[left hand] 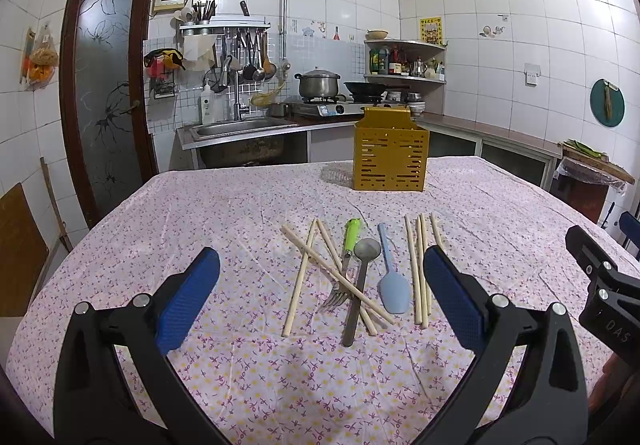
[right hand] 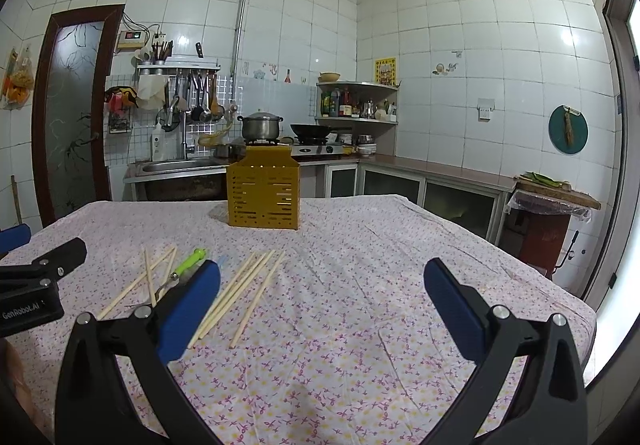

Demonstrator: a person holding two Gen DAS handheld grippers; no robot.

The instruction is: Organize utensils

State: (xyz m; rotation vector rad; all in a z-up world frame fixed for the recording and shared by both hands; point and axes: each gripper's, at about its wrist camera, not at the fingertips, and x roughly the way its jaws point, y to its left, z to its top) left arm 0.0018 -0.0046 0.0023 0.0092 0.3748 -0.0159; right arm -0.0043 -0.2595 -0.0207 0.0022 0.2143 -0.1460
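Loose utensils lie on the flowered tablecloth (left hand: 200,213): crossed wooden chopsticks (left hand: 298,285), a green-handled fork (left hand: 347,257), a metal spoon (left hand: 362,277), a light blue spoon (left hand: 392,281) and a second bunch of chopsticks (left hand: 420,265). Behind them stands a yellow slotted utensil holder (left hand: 390,151). My left gripper (left hand: 320,293) hovers open just in front of the pile, nothing between its fingers. In the right wrist view, the right gripper (right hand: 322,301) is open over bare cloth, right of the chopsticks (right hand: 240,293); the holder (right hand: 262,193) sits beyond. Its left finger hides the spoons.
The table's right edge (right hand: 560,285) drops off toward a counter with cabinets. Behind the table are a sink (left hand: 236,127), a stove with a pot (left hand: 318,85) and a door (left hand: 106,93). The other gripper's black body (right hand: 36,285) sits at the left of the right wrist view.
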